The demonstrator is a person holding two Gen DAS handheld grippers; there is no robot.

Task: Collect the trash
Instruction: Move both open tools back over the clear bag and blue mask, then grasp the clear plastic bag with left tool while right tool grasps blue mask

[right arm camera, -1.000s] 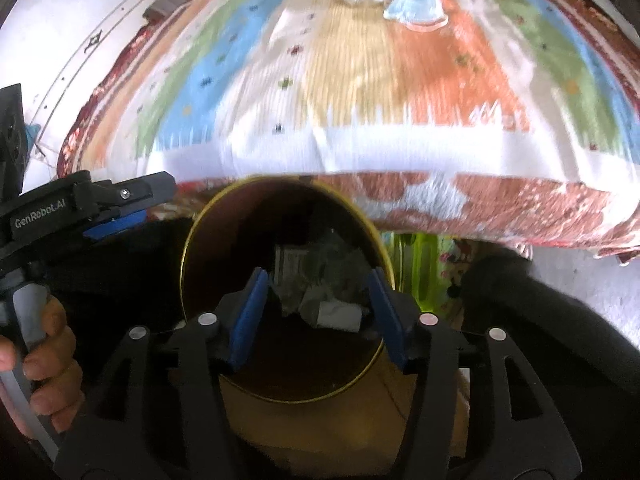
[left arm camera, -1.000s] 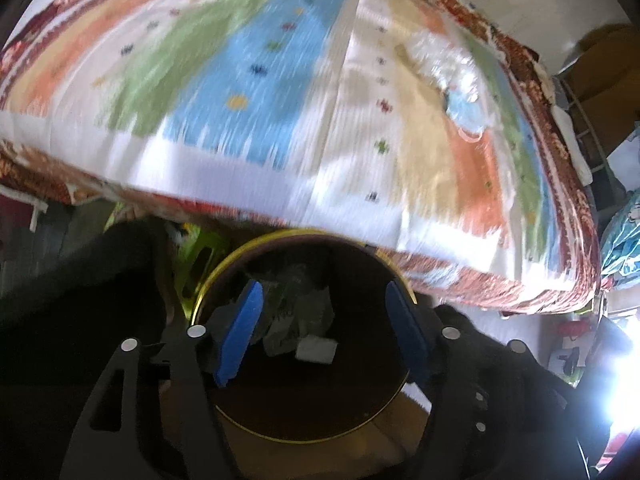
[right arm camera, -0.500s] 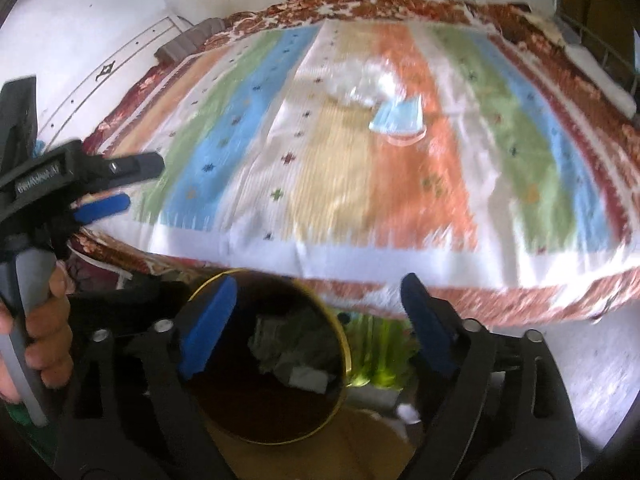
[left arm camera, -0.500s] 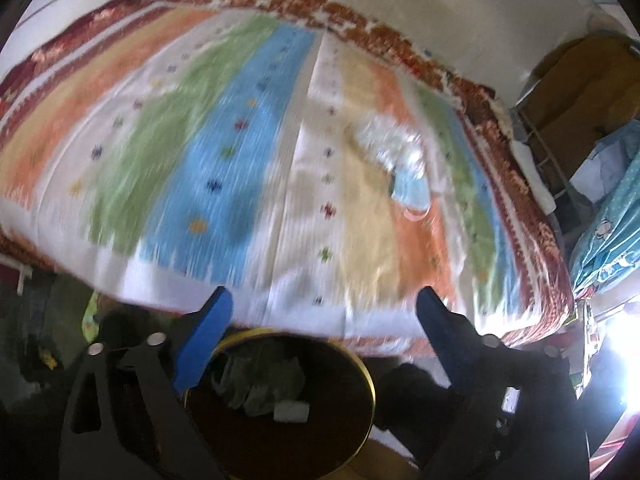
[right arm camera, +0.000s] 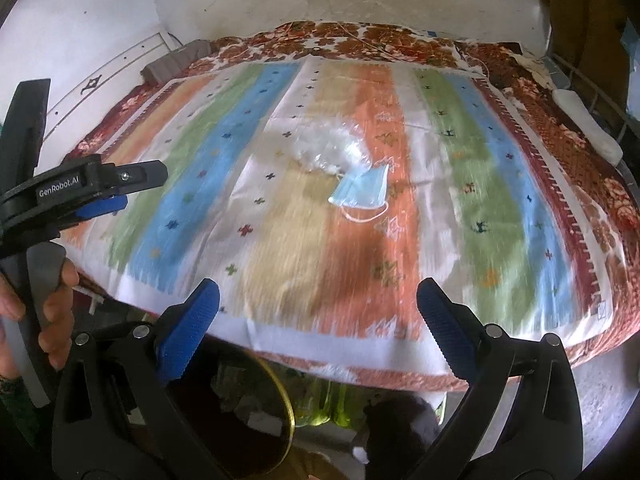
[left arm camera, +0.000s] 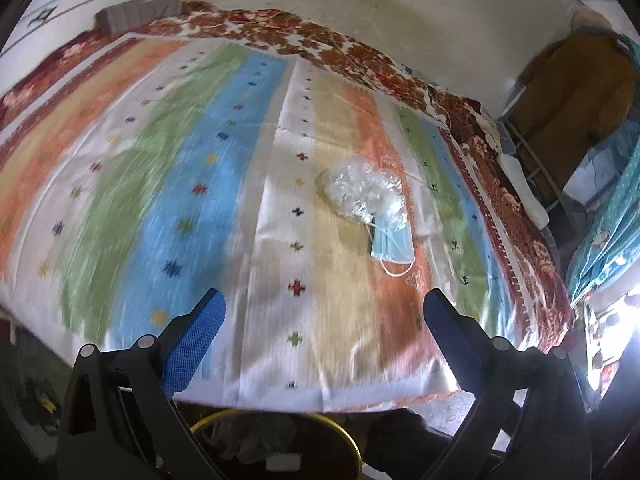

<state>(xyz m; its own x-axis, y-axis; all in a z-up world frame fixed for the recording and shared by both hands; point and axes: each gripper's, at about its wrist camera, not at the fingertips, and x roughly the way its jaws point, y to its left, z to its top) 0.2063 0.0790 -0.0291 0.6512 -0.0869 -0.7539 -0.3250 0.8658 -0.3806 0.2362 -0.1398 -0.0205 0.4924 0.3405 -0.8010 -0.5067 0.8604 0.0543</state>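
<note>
- Now both grippers, left [left arm camera: 322, 312] and right [right arm camera: 318, 304], hang empty, jaws spreading wide.
- Mask [right arm camera: 362, 194] and plastic [left arm camera: 366, 194] lie touching mid-bed, probably next for the bin [right arm camera: 286, 412] below.

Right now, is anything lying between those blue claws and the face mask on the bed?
Nothing visible. Only bare striped bedspread lies between the open right gripper and the blue face mask. The crumpled clear plastic sits behind the mask, touching its far edge.
</note>
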